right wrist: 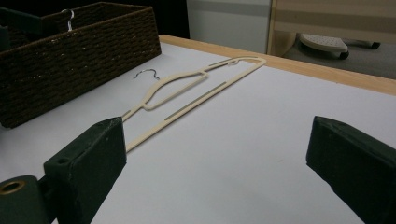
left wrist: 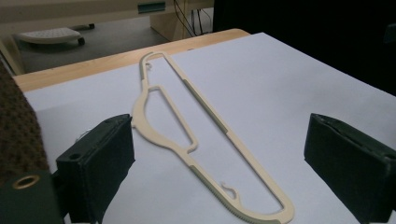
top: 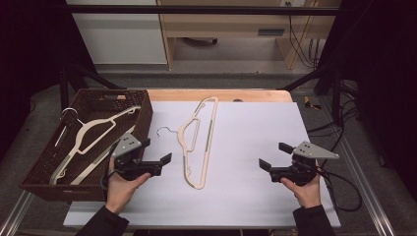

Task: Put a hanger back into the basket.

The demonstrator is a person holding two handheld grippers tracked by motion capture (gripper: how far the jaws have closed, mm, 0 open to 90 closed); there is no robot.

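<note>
The hanger (top: 198, 142) lies flat on the white surface (top: 255, 162) just right of the basket (top: 142, 115) — free for pickup. Left tongs (top: 158, 153) spread, nothing between them, beside the hanger; right tongs (top: 275, 156) spread, well right of the basket.

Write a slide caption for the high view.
Open left gripper beside cream hanger on white sheet; another hanger in wicker basket.

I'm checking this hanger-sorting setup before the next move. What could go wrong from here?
1. The hanger on the sheet lies flat and thin, so the open left gripper may slide off its bar.
2. Its wire hook could snag on the basket, where another hanger already lies.
</note>
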